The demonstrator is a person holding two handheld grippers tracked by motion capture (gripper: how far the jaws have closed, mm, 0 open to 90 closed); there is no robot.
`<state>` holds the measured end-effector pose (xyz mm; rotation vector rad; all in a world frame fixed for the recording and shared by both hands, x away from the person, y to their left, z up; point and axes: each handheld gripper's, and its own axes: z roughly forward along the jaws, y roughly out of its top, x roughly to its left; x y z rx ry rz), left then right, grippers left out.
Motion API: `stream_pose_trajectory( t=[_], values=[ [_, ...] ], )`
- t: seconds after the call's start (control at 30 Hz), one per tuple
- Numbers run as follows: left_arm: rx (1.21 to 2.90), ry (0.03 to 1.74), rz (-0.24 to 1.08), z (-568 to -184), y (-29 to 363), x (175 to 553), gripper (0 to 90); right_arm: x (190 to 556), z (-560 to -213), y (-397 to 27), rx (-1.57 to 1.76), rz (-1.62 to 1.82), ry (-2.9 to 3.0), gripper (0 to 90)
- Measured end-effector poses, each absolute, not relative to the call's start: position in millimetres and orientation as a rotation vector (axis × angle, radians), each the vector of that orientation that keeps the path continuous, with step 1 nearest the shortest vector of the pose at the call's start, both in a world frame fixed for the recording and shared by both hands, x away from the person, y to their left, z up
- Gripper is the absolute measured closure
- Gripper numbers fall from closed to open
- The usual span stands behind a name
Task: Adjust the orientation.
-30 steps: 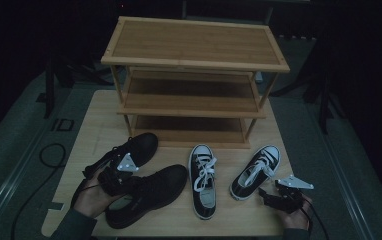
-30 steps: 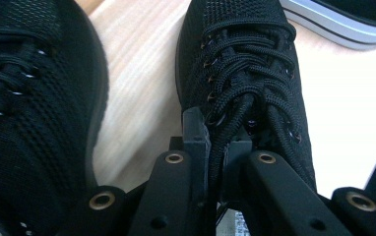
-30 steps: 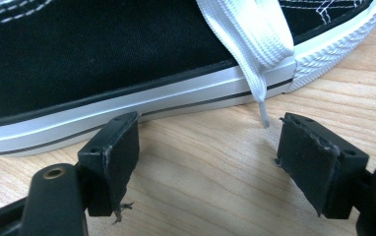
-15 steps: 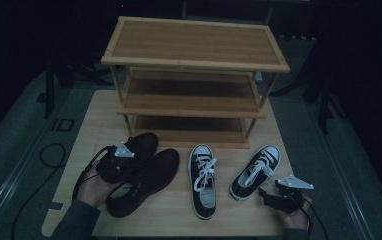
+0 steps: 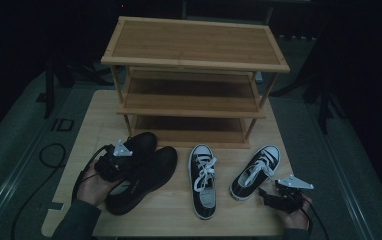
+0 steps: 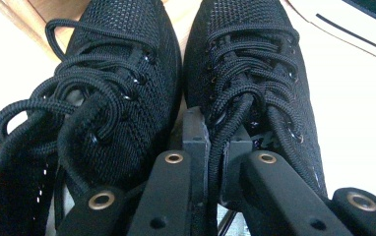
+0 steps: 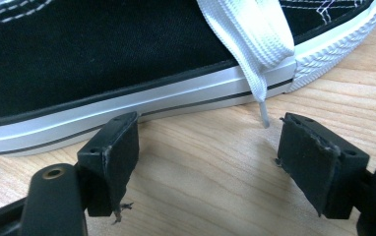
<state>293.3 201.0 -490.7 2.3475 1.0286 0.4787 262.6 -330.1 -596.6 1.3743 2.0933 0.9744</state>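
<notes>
Two black mesh lace-up shoes [image 5: 149, 175] [image 5: 141, 141] lie side by side at the table's front left, toes pointing away. My left gripper [image 5: 120, 156] sits over them, shut on the laces and tongue of the right-hand black shoe [image 6: 255, 59]; the jaws [image 6: 216, 142] pinch a lace strand beside the other black shoe [image 6: 122, 73]. Two black-and-white canvas sneakers [image 5: 202, 172] [image 5: 256, 170] lie to the right. My right gripper [image 5: 274, 197] rests low at the front right, open, its jaws [image 7: 208, 147] empty just short of a sneaker's white sole [image 7: 141, 98] and a dangling white lace [image 7: 255, 44].
A three-tier wooden shoe rack [image 5: 194, 65] stands at the back of the wooden table [image 5: 169, 220], its shelves bare. A black cable [image 5: 54, 155] trails off the table's left side. Dark floor surrounds the table.
The held black shoe swung from an angled lie toward the middle to straight alongside the other black shoe. The left hand shifted slightly away from me. The right gripper stayed put.
</notes>
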Motion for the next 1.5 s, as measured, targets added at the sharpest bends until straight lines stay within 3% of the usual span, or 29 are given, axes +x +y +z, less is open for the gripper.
stream_pose_trajectory(
  t=[0.13, 0.23, 0.4, 0.43, 0.53, 0.83, 0.93, 1.27, 1.37, 1.5],
  values=[
    [2.338, 1.016, 0.472, -491.1, 203.8, 292.9, 80.4, 262.6, -596.6, -330.2, 1.372, 0.974, 2.094, 23.3],
    [2.312, 1.015, 0.483, -486.2, 207.5, 289.3, 59.7, 262.6, -596.6, -330.1, 1.372, 0.974, 2.094, 23.3],
    [2.275, 1.010, 0.560, -477.0, 213.0, 280.7, 51.3, 262.6, -596.6, -330.0, 1.374, 0.975, 2.094, 23.3],
    [2.267, 1.013, 0.572, -476.1, 214.1, 279.2, 42.3, 262.5, -596.6, -330.0, 1.374, 0.974, 2.094, 23.3],
    [2.236, 1.037, 0.597, -473.7, 218.0, 275.7, 35.1, 262.5, -596.6, -330.0, 1.374, 0.974, 2.094, 23.3],
    [2.224, 1.151, 0.541, -479.8, 229.7, 278.2, 27.0, 262.4, -596.6, -329.9, 1.375, 0.974, 2.094, 23.3],
    [2.240, 1.172, 0.487, -485.9, 232.1, 281.3, 27.8, 262.5, -596.6, -329.9, 1.375, 0.974, 2.094, 23.3],
    [2.323, 1.180, 0.338, -494.5, 223.2, 300.6, 50.3, 262.5, -596.6, -329.9, 1.374, 0.974, 2.094, 23.2],
    [2.368, 1.177, 0.312, -498.8, 219.9, 304.3, 58.8, 262.5, -596.6, -329.9, 1.374, 0.974, 2.095, 23.0],
    [2.393, 1.165, 0.333, -498.8, 218.2, 305.2, 76.4, 262.5, -596.6, -329.9, 1.374, 0.974, 2.095, 23.0]
  ],
)
